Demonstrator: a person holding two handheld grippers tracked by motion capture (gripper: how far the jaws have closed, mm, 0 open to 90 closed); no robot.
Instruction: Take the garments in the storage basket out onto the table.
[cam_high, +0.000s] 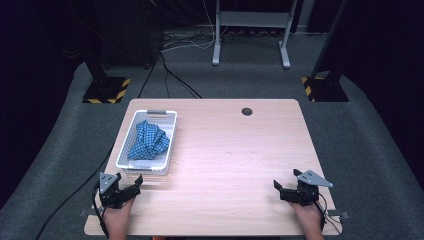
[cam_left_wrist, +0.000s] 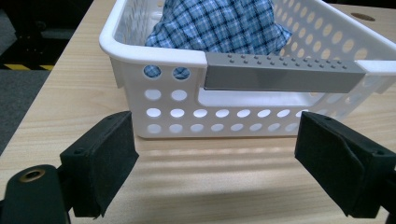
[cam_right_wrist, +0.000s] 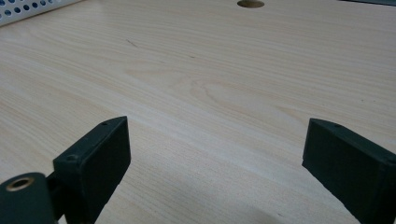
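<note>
A white perforated basket with grey handles stands on the left half of the wooden table. A crumpled blue checked cloth lies inside it. My left gripper rests at the table's front left, just short of the basket's near end, jaws open and empty. In the left gripper view the basket and its grey handle stand close ahead of my open jaws, with the cloth heaped inside. My right gripper rests at the front right, open, with bare wood between its jaws.
A round cable hole sits near the table's far edge, also visible as the hole in the right gripper view. A basket corner shows at the top left there. Stands, cables and a metal frame occupy the carpet beyond the table.
</note>
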